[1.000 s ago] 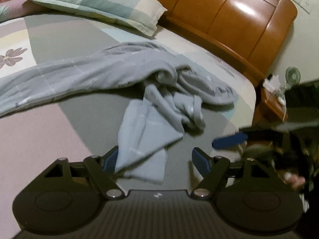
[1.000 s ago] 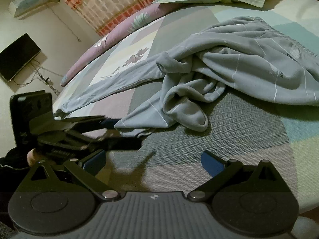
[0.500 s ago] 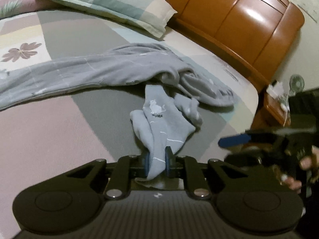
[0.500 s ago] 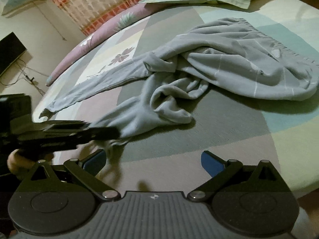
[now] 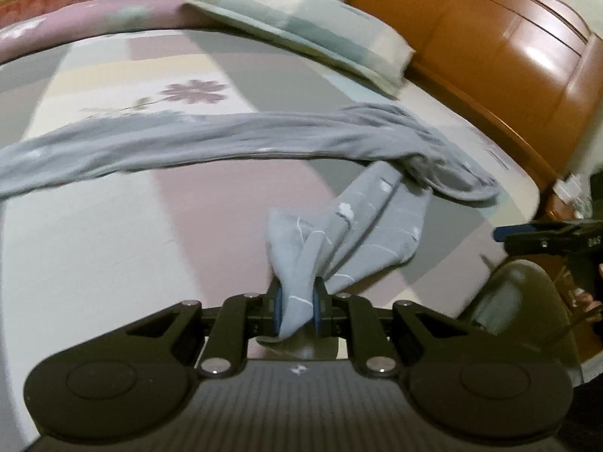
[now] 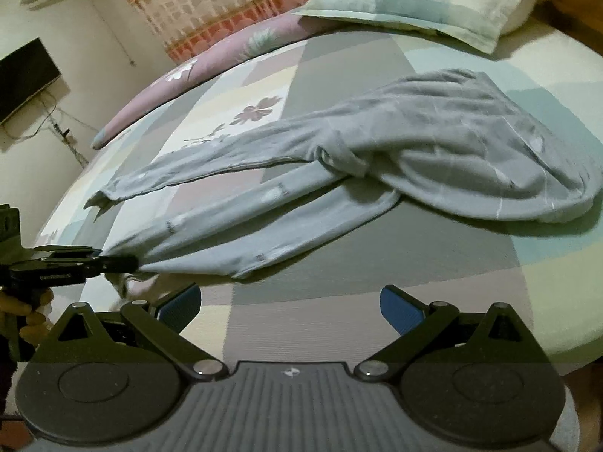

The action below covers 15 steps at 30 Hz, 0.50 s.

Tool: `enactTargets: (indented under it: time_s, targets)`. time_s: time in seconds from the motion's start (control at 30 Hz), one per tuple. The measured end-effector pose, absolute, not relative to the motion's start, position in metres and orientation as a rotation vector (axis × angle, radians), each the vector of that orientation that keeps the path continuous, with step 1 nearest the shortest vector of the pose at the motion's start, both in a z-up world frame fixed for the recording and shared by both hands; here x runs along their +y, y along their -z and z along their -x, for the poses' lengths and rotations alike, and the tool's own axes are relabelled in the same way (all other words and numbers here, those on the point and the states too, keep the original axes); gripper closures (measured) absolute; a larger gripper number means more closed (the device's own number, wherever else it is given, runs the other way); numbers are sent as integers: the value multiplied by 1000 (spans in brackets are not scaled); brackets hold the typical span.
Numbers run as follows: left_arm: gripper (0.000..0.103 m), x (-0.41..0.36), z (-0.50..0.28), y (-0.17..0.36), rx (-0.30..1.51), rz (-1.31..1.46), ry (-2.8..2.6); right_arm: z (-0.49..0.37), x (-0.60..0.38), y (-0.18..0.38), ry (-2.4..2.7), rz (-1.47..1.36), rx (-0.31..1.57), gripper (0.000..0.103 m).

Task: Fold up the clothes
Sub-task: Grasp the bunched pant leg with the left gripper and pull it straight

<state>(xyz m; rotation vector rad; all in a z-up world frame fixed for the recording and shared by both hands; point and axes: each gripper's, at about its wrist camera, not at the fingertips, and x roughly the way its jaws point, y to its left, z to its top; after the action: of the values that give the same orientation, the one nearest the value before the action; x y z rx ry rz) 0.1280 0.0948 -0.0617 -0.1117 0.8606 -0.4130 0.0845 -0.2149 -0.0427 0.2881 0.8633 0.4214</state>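
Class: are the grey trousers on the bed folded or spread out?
Spread out, unfolded: trousers lie with both legs stretched apart; left hand-held gripper grips one hem.

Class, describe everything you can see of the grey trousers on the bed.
The grey trousers look like soft, thin knit fabric with faint white lines and small white motifs. They lie crumpled on the patchwork bedsheet, waist bunched near the pillow, one leg stretched out flat. The left gripper is shut on the other leg's cuff, with that leg drawn out towards it. The right gripper is open, apart from them.

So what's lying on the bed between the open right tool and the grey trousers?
Nothing: in the right wrist view, only bare patchwork bedsheet lies between the right tool and the nearer leg of the grey trousers.
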Motion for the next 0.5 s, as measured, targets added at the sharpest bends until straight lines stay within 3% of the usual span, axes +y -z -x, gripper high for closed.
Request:
enactTargets:
  time_s: [0.5]
  targets:
    - [90,202,-70,45,829,179,154,-78,-189,27,-439,-230,851,0]
